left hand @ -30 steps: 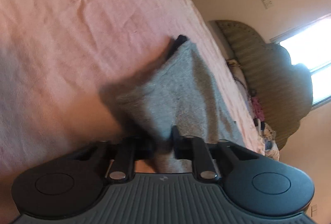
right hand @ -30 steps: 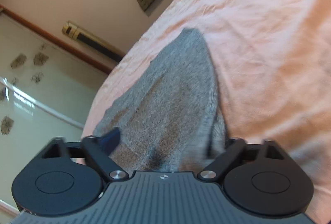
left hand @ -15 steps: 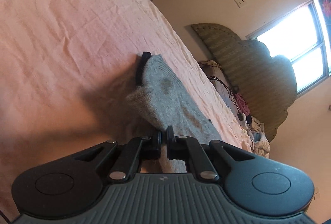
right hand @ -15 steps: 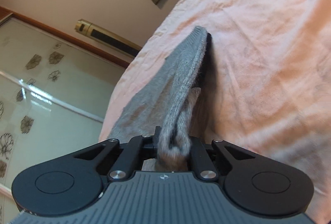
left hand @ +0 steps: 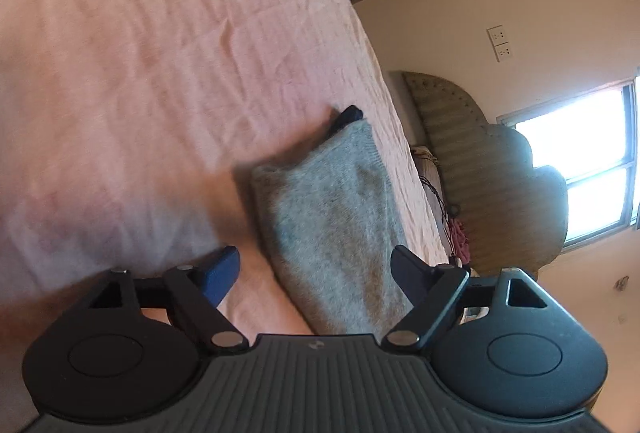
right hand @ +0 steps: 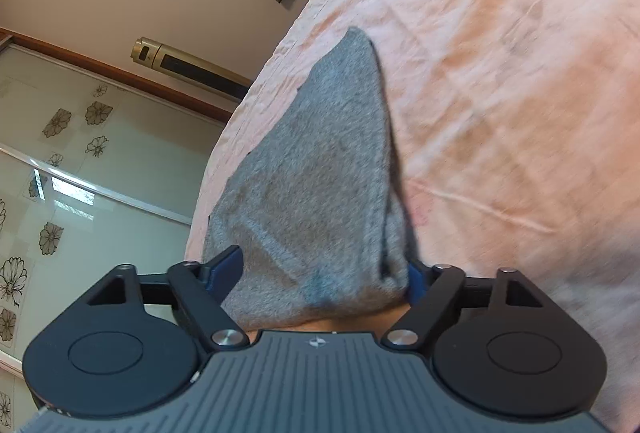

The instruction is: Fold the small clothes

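No legible text, label, brand name or number in either view. Only mark: a small pale emblem, no letters, on the ribbed grey gripper body [right hand: 318,385], also on the left gripper's body [left hand: 316,381].

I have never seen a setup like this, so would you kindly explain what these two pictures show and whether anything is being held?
There is no robot arm here: a person holds a two-finger gripper in each hand, and a wide-angle camera on each looks forward along its fingers. One picture is from the left gripper, the other from the right gripper; the black shapes at the bottom are the grippers themselves. Ahead lies a grey garment, small and knitted, on a bed with a pink sheet. Both pairs of jaws have just been opening and now stand wide. The garment lies between the fingers of each, but neither pair grips it, so nothing is held.
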